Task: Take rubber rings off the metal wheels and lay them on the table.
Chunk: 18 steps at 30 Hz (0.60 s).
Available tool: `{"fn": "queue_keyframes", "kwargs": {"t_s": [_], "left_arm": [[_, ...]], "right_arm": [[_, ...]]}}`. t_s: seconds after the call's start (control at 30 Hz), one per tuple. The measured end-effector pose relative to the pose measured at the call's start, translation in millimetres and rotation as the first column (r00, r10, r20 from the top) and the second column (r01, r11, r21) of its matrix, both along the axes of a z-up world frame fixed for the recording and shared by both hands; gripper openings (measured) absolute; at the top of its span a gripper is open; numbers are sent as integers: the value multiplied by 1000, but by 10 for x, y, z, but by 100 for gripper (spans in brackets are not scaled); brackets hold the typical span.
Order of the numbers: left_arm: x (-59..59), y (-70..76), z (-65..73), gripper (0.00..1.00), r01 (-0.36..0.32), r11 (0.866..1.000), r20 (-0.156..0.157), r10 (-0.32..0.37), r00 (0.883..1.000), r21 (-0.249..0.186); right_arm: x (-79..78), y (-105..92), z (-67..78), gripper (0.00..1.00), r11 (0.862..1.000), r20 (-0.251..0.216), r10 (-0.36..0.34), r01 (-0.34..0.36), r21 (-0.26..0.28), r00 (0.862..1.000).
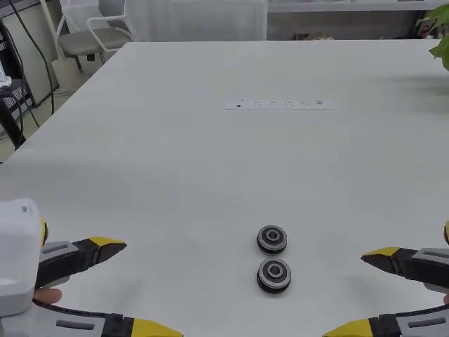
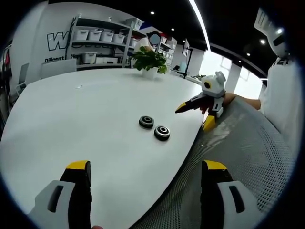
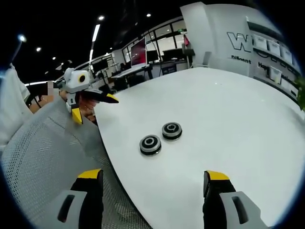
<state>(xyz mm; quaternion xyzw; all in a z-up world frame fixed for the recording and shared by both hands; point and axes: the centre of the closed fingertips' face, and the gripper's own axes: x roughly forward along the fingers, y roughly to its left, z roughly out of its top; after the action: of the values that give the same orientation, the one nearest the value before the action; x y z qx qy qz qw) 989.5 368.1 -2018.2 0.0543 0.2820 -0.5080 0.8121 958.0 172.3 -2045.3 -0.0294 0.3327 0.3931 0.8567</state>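
Two small metal wheels with dark rubber rings around them lie flat on the white table [image 1: 175, 154], close to its near edge. The far wheel [image 1: 272, 239] [image 2: 146, 122] [image 3: 172, 130] and the near wheel [image 1: 274, 274] [image 2: 162, 133] [image 3: 150, 144] almost touch. My left gripper [image 1: 140, 288] [image 2: 145, 167] is open and empty, a hand's width to the left of the wheels. To their right, my right gripper [image 1: 354, 293] [image 3: 152, 175] is open and empty too. Each gripper points inward at the wheels. The right gripper [image 2: 200, 102] and the left gripper [image 3: 90, 98] face each other.
A white socket strip [image 1: 280, 104] is set in the table's middle, far behind the wheels. A potted plant [image 1: 440, 35] [image 2: 148, 59] stands at the far right corner. A chair [image 1: 91, 35] is beyond the far left corner. A person's mesh-clad lap [image 2: 238, 143] is at the near edge.
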Motion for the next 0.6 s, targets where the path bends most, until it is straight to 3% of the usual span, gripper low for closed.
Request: {"fn": "queue_keyframes", "kwargs": {"t_s": [0.17, 0.27, 0.6], "left_arm": [[-2, -3, 11, 95, 4, 1000, 3, -4, 1000, -5], [-31, -4, -12, 95, 28, 999, 10, -29, 1000, 28], [-110, -35, 69, 91, 84, 996, 8, -84, 996, 37]], "right_arm": [[22, -22, 35, 86, 1000, 9, -15, 15, 16, 1000], [30, -40, 67, 86, 999, 6, -29, 29, 25, 1000], [-69, -21, 181, 86, 1000, 6, 17, -17, 14, 1000]]}}
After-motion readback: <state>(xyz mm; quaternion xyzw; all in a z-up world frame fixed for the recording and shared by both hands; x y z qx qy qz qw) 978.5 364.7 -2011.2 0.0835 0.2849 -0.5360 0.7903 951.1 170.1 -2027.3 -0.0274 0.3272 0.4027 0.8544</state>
